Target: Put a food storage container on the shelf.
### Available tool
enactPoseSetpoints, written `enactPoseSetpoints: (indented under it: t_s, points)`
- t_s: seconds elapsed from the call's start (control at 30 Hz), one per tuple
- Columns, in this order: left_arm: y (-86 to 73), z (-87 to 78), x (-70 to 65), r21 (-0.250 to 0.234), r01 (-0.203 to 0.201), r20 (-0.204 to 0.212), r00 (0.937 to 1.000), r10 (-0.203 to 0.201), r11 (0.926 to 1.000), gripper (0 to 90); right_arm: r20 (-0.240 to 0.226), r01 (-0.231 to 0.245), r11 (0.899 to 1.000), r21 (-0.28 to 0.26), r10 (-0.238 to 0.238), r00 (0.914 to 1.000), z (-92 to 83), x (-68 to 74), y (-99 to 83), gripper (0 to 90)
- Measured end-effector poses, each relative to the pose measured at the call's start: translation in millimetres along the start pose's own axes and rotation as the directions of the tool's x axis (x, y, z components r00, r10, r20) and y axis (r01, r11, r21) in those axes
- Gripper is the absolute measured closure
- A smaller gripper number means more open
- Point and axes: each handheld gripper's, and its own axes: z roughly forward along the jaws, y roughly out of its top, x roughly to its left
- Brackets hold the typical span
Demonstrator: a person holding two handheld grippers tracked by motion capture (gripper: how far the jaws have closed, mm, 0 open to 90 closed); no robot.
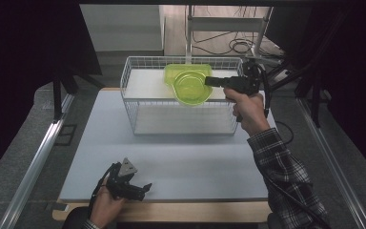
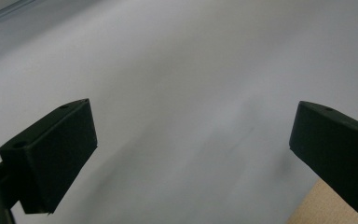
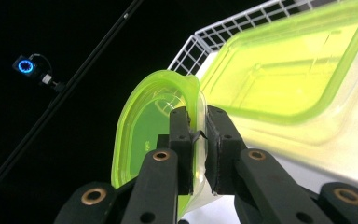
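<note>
My right gripper (image 1: 210,81) is shut on the rim of a round lime-green plastic bowl (image 1: 190,89), held up over the white wire basket (image 1: 132,102). In the right gripper view its jaws pinch the bowl's (image 3: 151,128) edge from both sides, gripper (image 3: 199,135). A rectangular lime-green container (image 1: 181,71) lies in the basket behind the bowl, seen large as the container (image 3: 289,70). My left gripper (image 1: 145,187) rests low at the table's near edge, open, with nothing between its jaws; in its own view the gripper (image 2: 193,135) looks over bare white tabletop.
The white table surface (image 1: 181,162) stretches between basket and the wooden front edge (image 1: 171,210). A metal frame and cables (image 1: 228,33) stand behind the basket. Dark curtains close both sides. A metal rail (image 1: 33,162) runs along the left.
</note>
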Motion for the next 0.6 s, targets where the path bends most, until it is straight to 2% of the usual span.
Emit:
enactPoseSetpoints:
  t_s: [0.4, 0.6]
  points:
    - [-0.1, 0.4, -0.4, 0.003, 0.0, 0.001, 1.0, 0.0, 1.0, 0.3, 0.041, 0.002, 0.998, -0.061, 0.001, 0.9992, 6.3, 5.9, 25.1, 81.6]
    - [-0.2, 0.3, -0.4, 0.002, 0.001, 0.004, 1.0, -0.001, 1.0, 0.4, 0.092, 0.003, 0.996, -0.094, 0.005, 0.9957, 17.1, 4.4, 37.5, 81.6]
